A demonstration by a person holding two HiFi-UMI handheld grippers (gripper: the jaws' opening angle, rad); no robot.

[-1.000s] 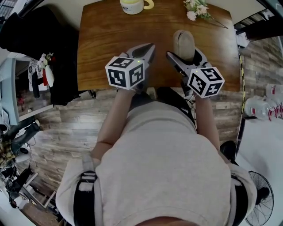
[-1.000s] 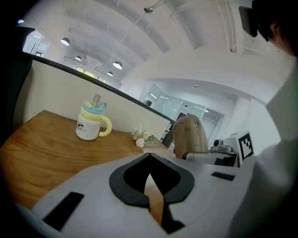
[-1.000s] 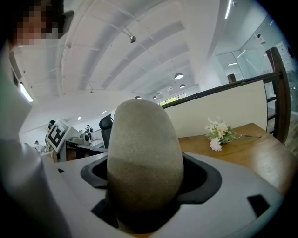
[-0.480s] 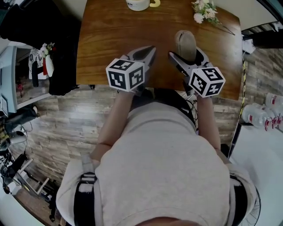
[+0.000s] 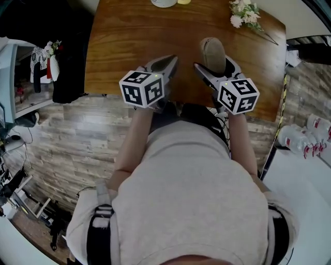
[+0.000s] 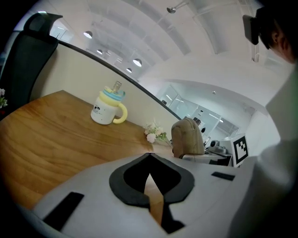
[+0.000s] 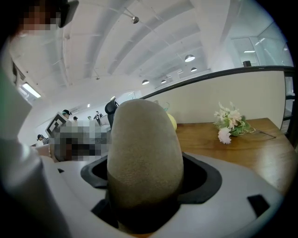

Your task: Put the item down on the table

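**Placing step: item held over the table, not yet released**

My right tongs (image 5: 215,62) are clamped on the tan oval item (image 5: 212,49). The jaws grip its lower part, so the rounded top stands upright and free above them. This grip keeps the base pointing down for a level set-down. The item is over the near half of the table (image 5: 129,41), ahead of my body. I cannot tell whether its base touches the wood.

My left tongs (image 5: 170,61) are closed, tips together, with nothing between them. They hover just beside the right tongs, over the near edge. In my judgement they are on standby, since the placement needs one tool only.

Count on the table:
- one mug (image 6: 106,108) with a yellow handle, at the far edge;
- one sprig of flowers (image 5: 244,11), at the far right corner.

Both lie well apart from the item, so the wood beneath it is free for the set-down.
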